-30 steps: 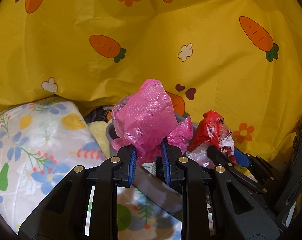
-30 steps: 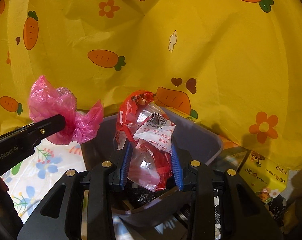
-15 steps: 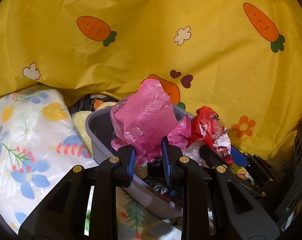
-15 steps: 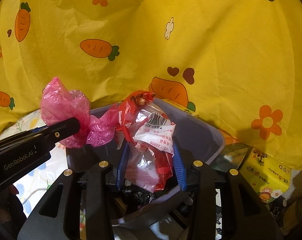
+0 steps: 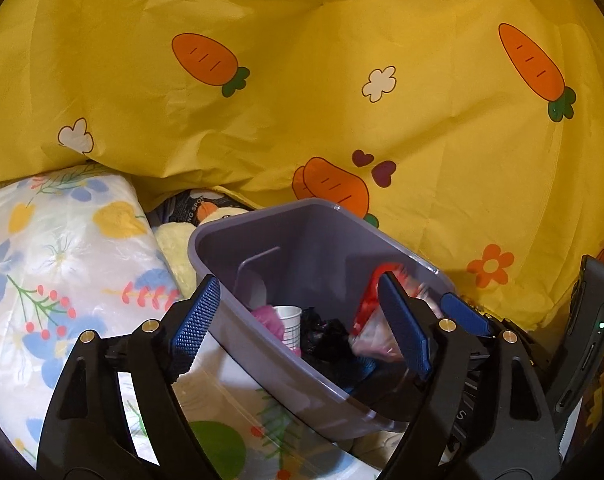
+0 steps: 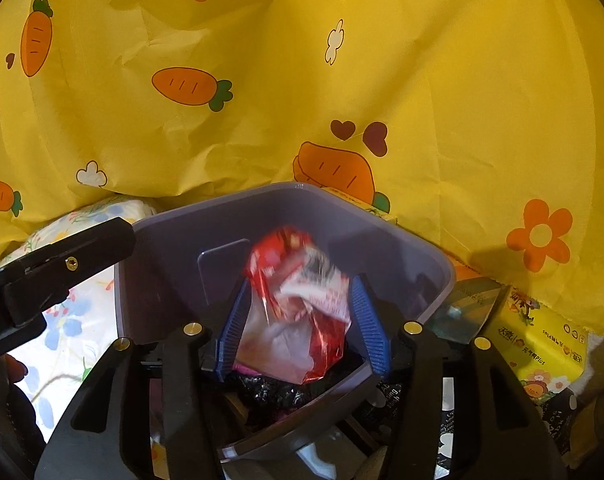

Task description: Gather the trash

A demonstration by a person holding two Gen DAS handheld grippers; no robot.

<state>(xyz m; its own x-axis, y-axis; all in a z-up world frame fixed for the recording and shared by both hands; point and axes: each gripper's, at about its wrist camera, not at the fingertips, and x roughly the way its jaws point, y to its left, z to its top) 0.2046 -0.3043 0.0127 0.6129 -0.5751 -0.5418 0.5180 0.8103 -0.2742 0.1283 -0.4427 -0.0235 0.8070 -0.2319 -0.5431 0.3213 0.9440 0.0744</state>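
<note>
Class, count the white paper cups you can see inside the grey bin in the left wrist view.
1. The white paper cup lies in the grey bin, between the pink bag and black plastic. More may be buried.

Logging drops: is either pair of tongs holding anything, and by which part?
Nothing gripped. Both pairs' jaws have just been opening: left tongs empty; the red wrapper, blurred, hangs loose between the right tongs over the bin.

You've got warm, fairly bright light with heavy fisheye bending and black vignette corners. Red wrapper (image 6: 298, 304) is motion-blurred; bin (image 5: 302, 216) interior sits shadowed.
</note>
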